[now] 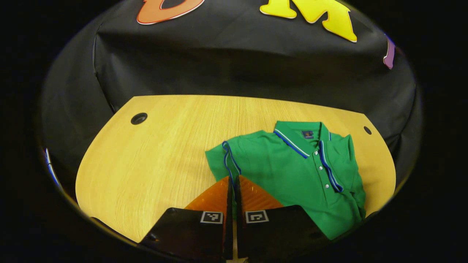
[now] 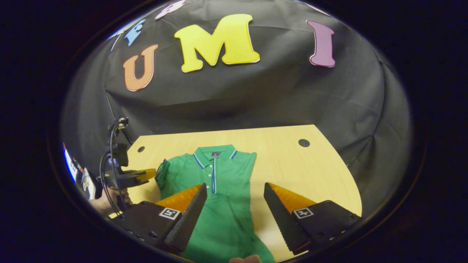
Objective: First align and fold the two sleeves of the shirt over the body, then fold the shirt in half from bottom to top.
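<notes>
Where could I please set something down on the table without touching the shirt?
The table is bare between the shirt and the grommet hole, and in the strip behind the collar. In the right gripper view, bare wood also lies beyond the shirt's other side. It is crowded at the sleeve, where the left tongs pinch.

Wooden table (image 1: 153,160), light grain; round cable holes (image 1: 139,118) near its far corners; black cloth wall (image 2: 256,95) behind it.
</notes>
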{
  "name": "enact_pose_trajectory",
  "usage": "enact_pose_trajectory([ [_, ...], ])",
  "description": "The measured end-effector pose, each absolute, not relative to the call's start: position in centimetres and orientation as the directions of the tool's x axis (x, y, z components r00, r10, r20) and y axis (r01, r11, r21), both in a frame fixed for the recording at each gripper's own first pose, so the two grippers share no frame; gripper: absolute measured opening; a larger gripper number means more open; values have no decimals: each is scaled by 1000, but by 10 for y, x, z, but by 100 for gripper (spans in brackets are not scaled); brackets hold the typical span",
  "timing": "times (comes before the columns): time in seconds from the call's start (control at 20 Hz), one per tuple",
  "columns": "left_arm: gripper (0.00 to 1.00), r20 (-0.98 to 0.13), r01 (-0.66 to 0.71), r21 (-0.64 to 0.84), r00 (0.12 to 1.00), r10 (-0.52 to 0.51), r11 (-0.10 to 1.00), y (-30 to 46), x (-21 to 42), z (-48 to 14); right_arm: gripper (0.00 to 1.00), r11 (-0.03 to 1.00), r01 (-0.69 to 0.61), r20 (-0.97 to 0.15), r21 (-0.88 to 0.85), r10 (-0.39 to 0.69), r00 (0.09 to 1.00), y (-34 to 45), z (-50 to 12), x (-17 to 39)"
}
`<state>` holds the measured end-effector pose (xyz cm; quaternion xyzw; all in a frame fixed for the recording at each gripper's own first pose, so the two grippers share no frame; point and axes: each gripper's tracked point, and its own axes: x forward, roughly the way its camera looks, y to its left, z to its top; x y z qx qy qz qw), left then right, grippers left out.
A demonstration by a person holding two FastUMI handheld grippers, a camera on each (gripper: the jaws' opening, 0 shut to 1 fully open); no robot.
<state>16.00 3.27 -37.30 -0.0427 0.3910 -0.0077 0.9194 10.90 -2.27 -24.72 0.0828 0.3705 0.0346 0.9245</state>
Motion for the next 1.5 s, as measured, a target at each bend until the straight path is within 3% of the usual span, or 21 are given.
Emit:
enact_pose_trajectory([
  [0.2, 9, -690, -4, -121, 719, -81, 993, 27, 166, -355, 96, 979, -11, -678, 204, 149, 720, -15, -244, 98],
  [0.35, 7, -758, -22, -134, 646, -88, 991, 15, 155, -380, 96, 981, -21, -683, 194, 150, 714, -13, -248, 89],
  [0.4, 12, -764, -32, -144, 639, -90, 989, 7, 156, -387, 96, 982, -25, -688, 189, 151, 710, -14, -249, 86],
  [0.45, 39, -763, -39, -150, 639, -91, 988, 1, 160, -391, 96, 983, -27, -693, 181, 147, 706, -16, -250, 82],
  [0.6, 73, -767, -8, -124, 635, -91, 992, -15, 172, -406, 96, 983, -4, -710, 182, 134, 692, -26, -257, 78],
  [0.65, 80, -776, 7, -98, 625, -81, 995, -17, 175, -413, 96, 983, 5, -717, 185, 132, 684, -28, -260, 77],
  [0.8, 80, -809, 33, -53, 584, -62, 998, -19, 179, -436, 96, 981, 14, -731, 192, 133, 669, -32, -268, 78],
  [0.85, 95, -824, 30, -46, 565, -54, 999, -17, 177, -445, 96, 981, 13, -733, 194, 136, 666, -32, -270, 79],
  [0.9, 77, -824, 27, -31, 566, -40, 999, -13, 177, -443, 96, 981, 12, -734, 196, 139, 664, -32, -270, 80],
  [1.1, 58, -822, 20, -32, 568, -38, 999, 0, 176, -445, 96, 978, 10, -742, 207, 150, 653, -28, -276, 83],
  [1.15, 45, -819, 8, -38, 573, -36, 999, 4, 176, -445, 96, 977, 9, -743, 211, 154, 652, -27, -276, 83],
  [1.2, 40, -813, 4, -64, 579, -55, 998, 5, 175, -444, 96, 977, 6, -741, 212, 156, 653, -26, -277, 85],
  [1.25, 25, -806, 3, -91, 588, -75, 996, 4, 174, -441, 96, 978, 2, -741, 210, 158, 652, -25, -278, 85],
  [1.35, 11, -801, 22, -111, 591, -102, 994, 2, 175, -437, 96, 978, 0, -743, 208, 158, 650, -25, -280, 85],
  [1.5, 9, -762, 53, -119, 635, -126, 991, 1, 183, -417, 96, 977, 5, -746, 214, 160, 646, -24, -281, 84],
])
